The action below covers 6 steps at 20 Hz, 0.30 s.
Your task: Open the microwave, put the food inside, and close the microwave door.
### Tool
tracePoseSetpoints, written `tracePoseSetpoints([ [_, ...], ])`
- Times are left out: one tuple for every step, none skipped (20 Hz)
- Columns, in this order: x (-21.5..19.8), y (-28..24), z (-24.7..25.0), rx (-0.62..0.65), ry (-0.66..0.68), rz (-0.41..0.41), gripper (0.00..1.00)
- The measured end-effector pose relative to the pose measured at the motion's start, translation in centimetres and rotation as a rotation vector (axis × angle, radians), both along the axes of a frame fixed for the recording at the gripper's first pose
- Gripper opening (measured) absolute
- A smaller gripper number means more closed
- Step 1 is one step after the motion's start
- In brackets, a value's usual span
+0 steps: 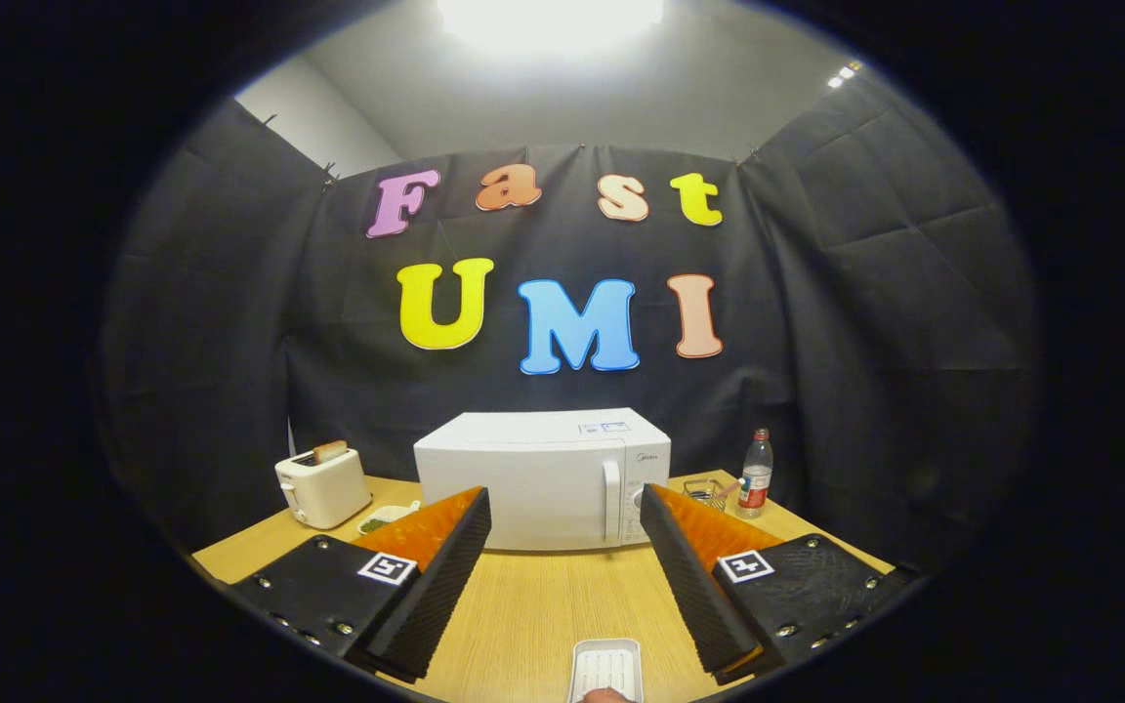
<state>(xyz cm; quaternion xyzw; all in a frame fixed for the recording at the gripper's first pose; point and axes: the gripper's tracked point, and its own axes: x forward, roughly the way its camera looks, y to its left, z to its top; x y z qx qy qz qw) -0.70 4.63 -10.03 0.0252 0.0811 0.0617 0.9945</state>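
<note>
Tongs (564,547) spread apart and empty above the surface (533,605), microwave (543,478) door shut beyond them, white food tray (606,669) between the fingers; stage undetermined.

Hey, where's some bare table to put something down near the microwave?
Bare wood lies between the open gripper fingers, from the closed microwave front back to the small white tray. Crowded: toaster and a dish on one flank, a wire rack and bottle on the other.
</note>
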Motion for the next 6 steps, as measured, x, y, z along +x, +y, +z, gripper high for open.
tracePoseSetpoints([
  [0.00,0.08,0.18,0.000,-0.002,0.004,0.96],
  [-0.07,0.09,0.29,-0.002,-0.005,0.007,0.97],
  [-0.09,0.02,0.43,-0.007,-0.010,0.007,0.96],
  [-0.01,-0.07,0.61,-0.010,-0.014,0.008,0.96],
  [0.08,-0.04,0.68,-0.012,-0.014,0.010,0.96],
  [0.09,0.06,0.78,-0.013,-0.014,0.013,0.96],
])
